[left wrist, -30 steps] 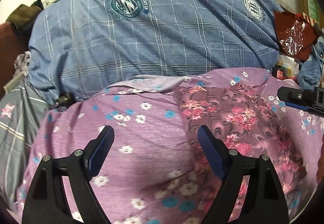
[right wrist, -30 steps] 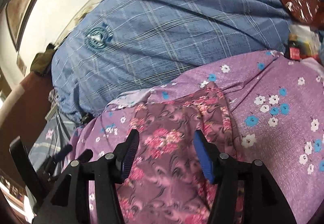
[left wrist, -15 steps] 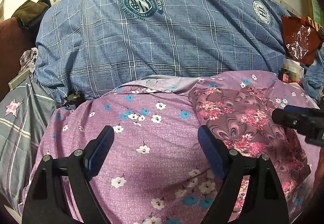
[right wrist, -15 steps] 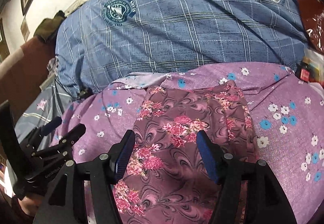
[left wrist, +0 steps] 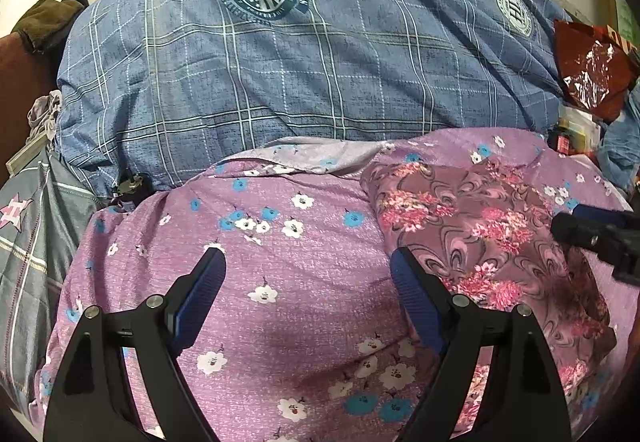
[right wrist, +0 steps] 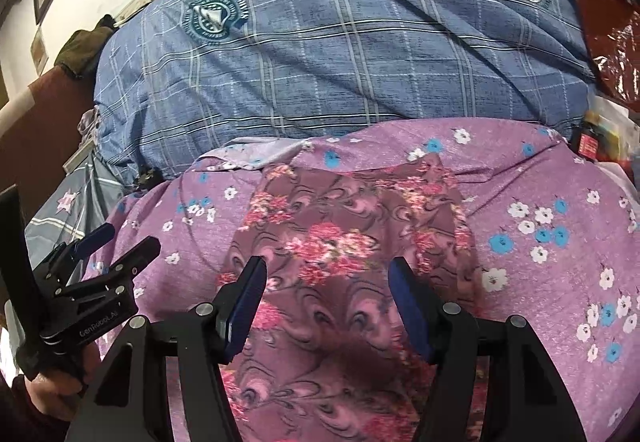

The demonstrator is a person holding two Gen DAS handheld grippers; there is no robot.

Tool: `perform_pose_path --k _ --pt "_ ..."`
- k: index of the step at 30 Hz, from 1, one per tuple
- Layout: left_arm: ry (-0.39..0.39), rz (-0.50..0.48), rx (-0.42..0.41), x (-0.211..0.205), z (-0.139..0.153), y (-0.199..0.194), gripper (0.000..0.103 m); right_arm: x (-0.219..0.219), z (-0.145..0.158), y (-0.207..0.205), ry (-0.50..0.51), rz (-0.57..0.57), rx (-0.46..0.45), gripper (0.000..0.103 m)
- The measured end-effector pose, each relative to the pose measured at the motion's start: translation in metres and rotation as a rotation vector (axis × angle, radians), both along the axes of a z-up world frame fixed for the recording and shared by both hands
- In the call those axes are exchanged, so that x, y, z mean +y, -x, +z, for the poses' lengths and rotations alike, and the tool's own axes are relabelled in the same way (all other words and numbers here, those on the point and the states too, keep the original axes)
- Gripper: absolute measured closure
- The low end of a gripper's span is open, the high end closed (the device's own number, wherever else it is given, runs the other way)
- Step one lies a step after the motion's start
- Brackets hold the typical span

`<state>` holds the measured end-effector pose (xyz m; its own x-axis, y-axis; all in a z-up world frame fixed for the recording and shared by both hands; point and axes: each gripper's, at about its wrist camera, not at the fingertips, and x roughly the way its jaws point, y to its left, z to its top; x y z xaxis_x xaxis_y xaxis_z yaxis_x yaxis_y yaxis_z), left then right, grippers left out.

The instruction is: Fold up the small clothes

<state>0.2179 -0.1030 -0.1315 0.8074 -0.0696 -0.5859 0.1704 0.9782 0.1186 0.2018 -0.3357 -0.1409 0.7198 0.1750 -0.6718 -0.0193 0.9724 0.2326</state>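
A small mauve garment with pink flowers (right wrist: 344, 238) lies flat on a purple flowered sheet (right wrist: 560, 282); it also shows at the right of the left wrist view (left wrist: 480, 226). My right gripper (right wrist: 326, 274) is open and empty, hovering just above the garment's middle. My left gripper (left wrist: 308, 270) is open and empty over the bare sheet (left wrist: 280, 282), left of the garment. The left gripper also shows at the lower left of the right wrist view (right wrist: 112, 246). The right gripper's tip shows at the right edge of the left wrist view (left wrist: 576, 222).
A big blue checked quilt (left wrist: 320, 62) is heaped behind the sheet. A red foil bag (left wrist: 592, 70) and small packets (left wrist: 572, 130) lie at the far right. Grey striped bedding (left wrist: 28, 242) hangs at the left. A dark cloth (left wrist: 48, 18) sits far left.
Both grippers have pulled back and lifted a little, so more quilt and sheet show. The garment lies as before. Both stay open.
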Motion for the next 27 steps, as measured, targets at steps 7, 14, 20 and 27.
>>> perform_pose_path --k 7,14,20,27 --pt "-0.015 -0.033 0.045 -0.011 -0.014 -0.003 0.018 -0.014 -0.003 0.003 0.083 -0.084 -0.001 0.038" --pt "-0.024 -0.049 0.05 -0.018 -0.018 -0.001 0.018 -0.008 0.004 0.005 0.186 -0.125 -0.033 0.038" --pt "-0.023 -0.049 0.056 -0.019 -0.019 -0.003 0.018 -0.007 0.006 0.005 0.233 -0.141 -0.041 0.038" --pt "-0.021 -0.047 0.058 -0.018 -0.019 -0.004 0.018 -0.003 0.005 0.003 0.264 -0.136 -0.044 0.038"
